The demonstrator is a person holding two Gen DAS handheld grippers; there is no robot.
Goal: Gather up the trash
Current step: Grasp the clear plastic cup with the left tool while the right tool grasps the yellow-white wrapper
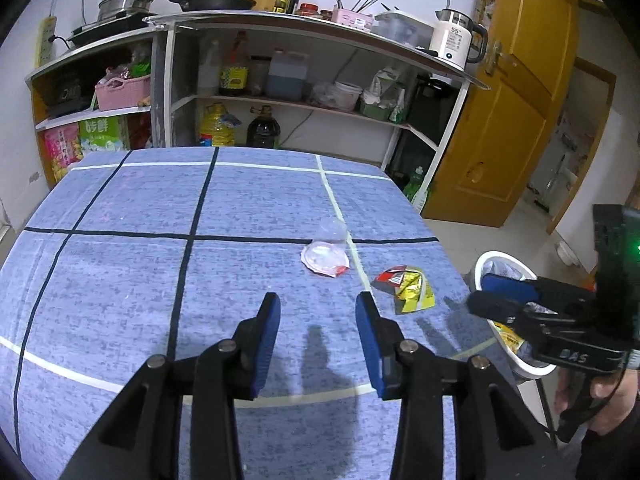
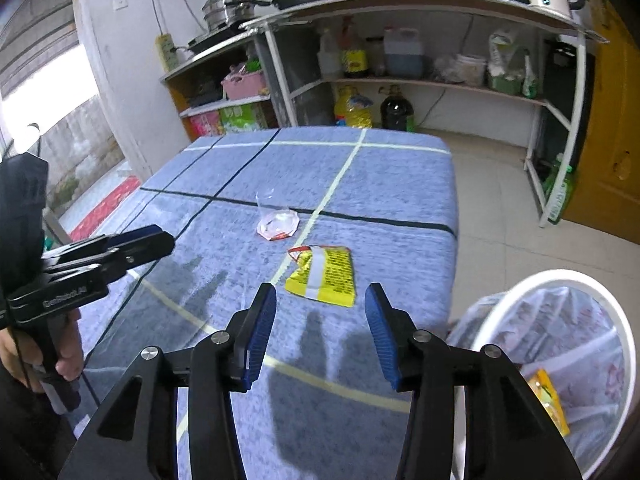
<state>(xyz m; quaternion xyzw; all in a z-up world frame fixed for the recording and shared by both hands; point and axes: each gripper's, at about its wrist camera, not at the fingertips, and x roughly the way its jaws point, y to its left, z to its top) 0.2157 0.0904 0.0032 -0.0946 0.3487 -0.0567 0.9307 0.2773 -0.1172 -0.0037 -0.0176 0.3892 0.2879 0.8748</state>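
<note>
Left gripper [image 1: 318,306]: jaws spread wide, nothing between the blue pads, held above the blue checked tablecloth [image 1: 140,280]. Right gripper [image 2: 320,300]: jaws likewise apart and empty, held over the table's near edge.

Yellow snack wrapper [image 2: 324,276] lies flat on the cloth just ahead of the right gripper's fingertips, roughly centred between them; from the left gripper it sits ahead and to the right.

White foil lid [image 2: 278,224] lies farther ahead, beyond the wrapper and slightly left of the right gripper's axis. Clear plastic cup [image 2: 266,200] is just behind the lid; touching or not, cannot tell, since its outline is faint.

White trash bin [image 2: 624,320], lined with a bag, is off the table edge, right of the right gripper. Yellow packet [image 2: 550,404] already inside.
</note>
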